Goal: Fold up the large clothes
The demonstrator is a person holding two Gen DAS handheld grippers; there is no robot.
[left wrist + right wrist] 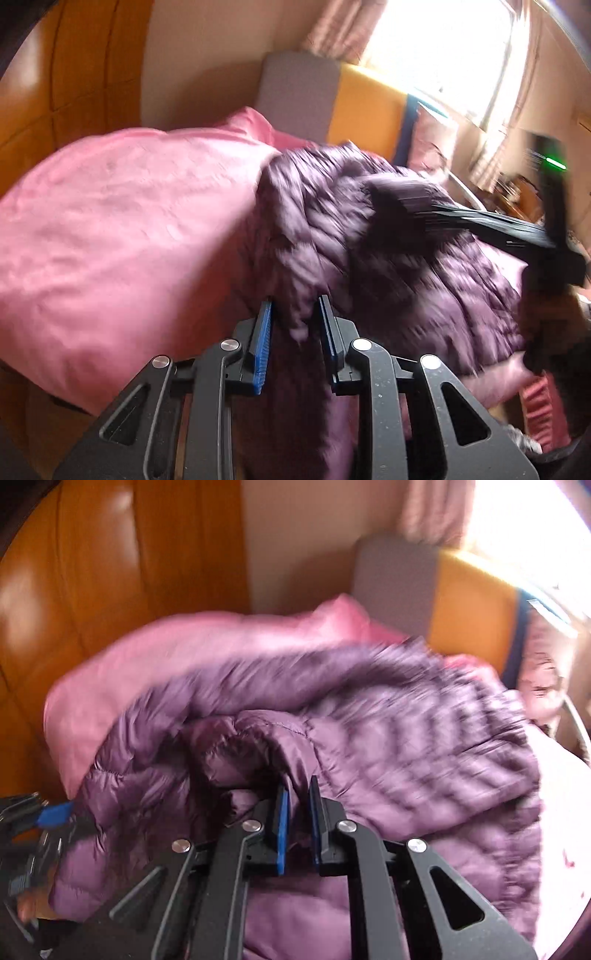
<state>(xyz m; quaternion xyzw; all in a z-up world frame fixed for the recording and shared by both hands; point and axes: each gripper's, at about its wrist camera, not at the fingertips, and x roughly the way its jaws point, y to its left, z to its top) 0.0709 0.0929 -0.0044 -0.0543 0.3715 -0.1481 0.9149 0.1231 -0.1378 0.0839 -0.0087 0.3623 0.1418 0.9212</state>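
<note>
Jacket (388,731): purple quilted puffer, bunched up on the pink bedding (122,229), gray-and-yellow headboard (332,107) behind it. Both views are motion-blurred, so I read this loosely.

My left gripper (295,325) has its blue pads narrowed on a fold of jacket fabric at the near edge; cloth sits between them. My right gripper (297,805) is likewise pinched on a fold near what looks like the collar or a hem. I can't tell which. In the left view the right gripper (406,199) sits over the jacket's far-right part, so both hands are on the garment, right one farther in.

Key relation: jacket bulk lies ahead of both grippers, toward the headboard. Its long axis seems to run roughly left-right across the bed, angled away to the right. Which end is the collar I can't confirm.

My call: next move is a lift-and-spread. Risk is slick shell fabric slipping from a narrow pinch.
</note>
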